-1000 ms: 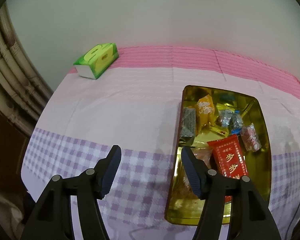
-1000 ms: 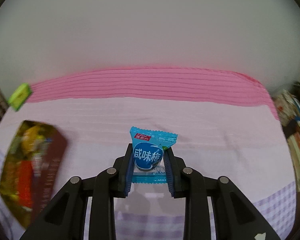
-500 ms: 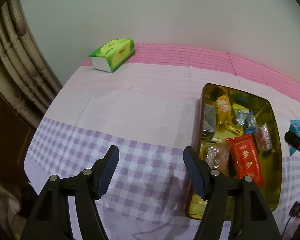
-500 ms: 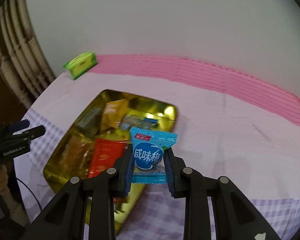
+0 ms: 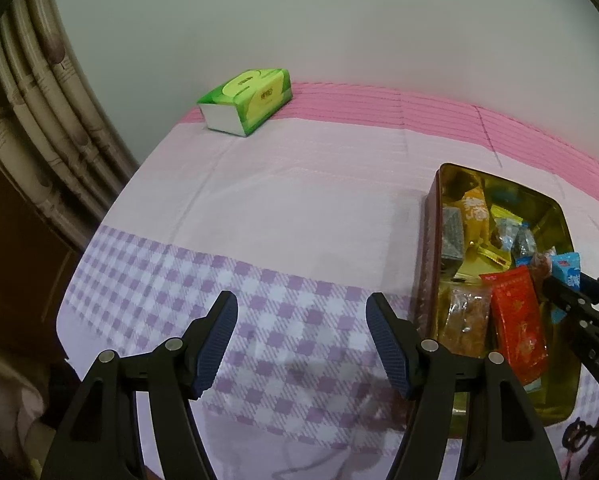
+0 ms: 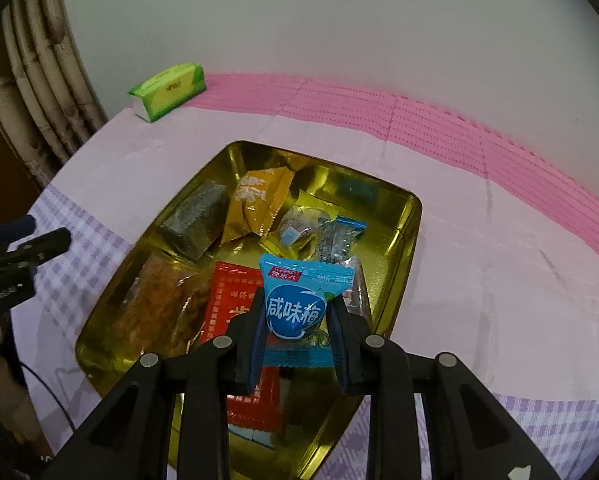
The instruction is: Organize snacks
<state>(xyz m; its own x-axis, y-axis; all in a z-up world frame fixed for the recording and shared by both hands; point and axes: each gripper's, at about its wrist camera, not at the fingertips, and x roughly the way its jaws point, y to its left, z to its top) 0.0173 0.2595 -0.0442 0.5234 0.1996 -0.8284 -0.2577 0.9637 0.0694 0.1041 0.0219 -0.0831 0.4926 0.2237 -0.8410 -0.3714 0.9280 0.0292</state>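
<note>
Swung from bare desk to over the gold tin (image 6: 409, 216), the right tongs (image 6: 297, 322) stay clamped on the blue packet (image 6: 299, 300); next, release it among the snacks, left tongs (image 5: 301, 344) apart, empty.

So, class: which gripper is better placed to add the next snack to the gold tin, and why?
The right gripper: it is shut on the blue candy packet above the gold tin. The left gripper is open, empty, beside the tin.

1 gold tin (image 6: 413, 216), 1 tissue box (image 6: 167, 90), 2 grippers (snacks overlap, uncounted).
</note>
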